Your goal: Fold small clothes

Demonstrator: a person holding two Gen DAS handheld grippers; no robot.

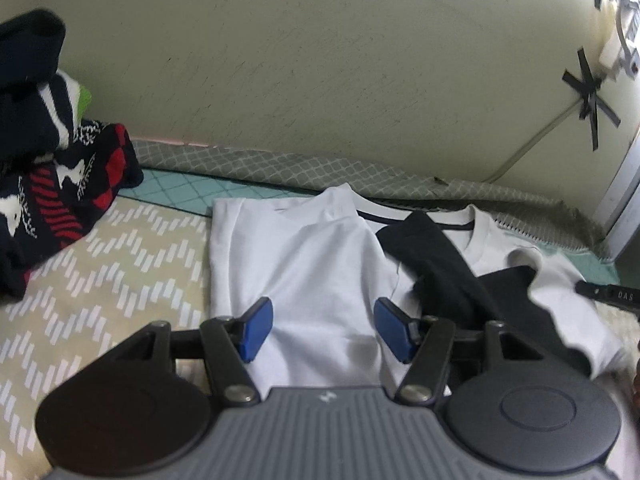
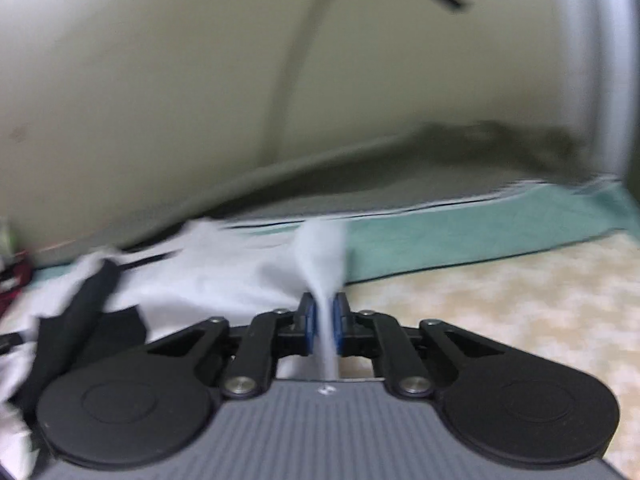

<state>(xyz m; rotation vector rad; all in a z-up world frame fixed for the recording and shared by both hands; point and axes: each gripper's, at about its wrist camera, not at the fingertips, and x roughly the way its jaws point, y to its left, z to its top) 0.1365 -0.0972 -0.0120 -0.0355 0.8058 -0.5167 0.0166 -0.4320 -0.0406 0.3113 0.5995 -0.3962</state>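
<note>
On the zigzag-patterned cream bedspread (image 1: 100, 280) I count one heap of navy, red and white knitted clothes (image 1: 60, 152) at the far left. Next comes one white cotton T-shirt (image 1: 304, 256) lying flat, one side folded inward, with one black garment (image 1: 444, 276) draped across it. My left gripper (image 1: 322, 330) hovers over the shirt, its two blue pads apart with nothing between them. My right gripper (image 2: 324, 322) is clamped together on a pinch of the shirt's white fabric, though that view is blurred.
</note>
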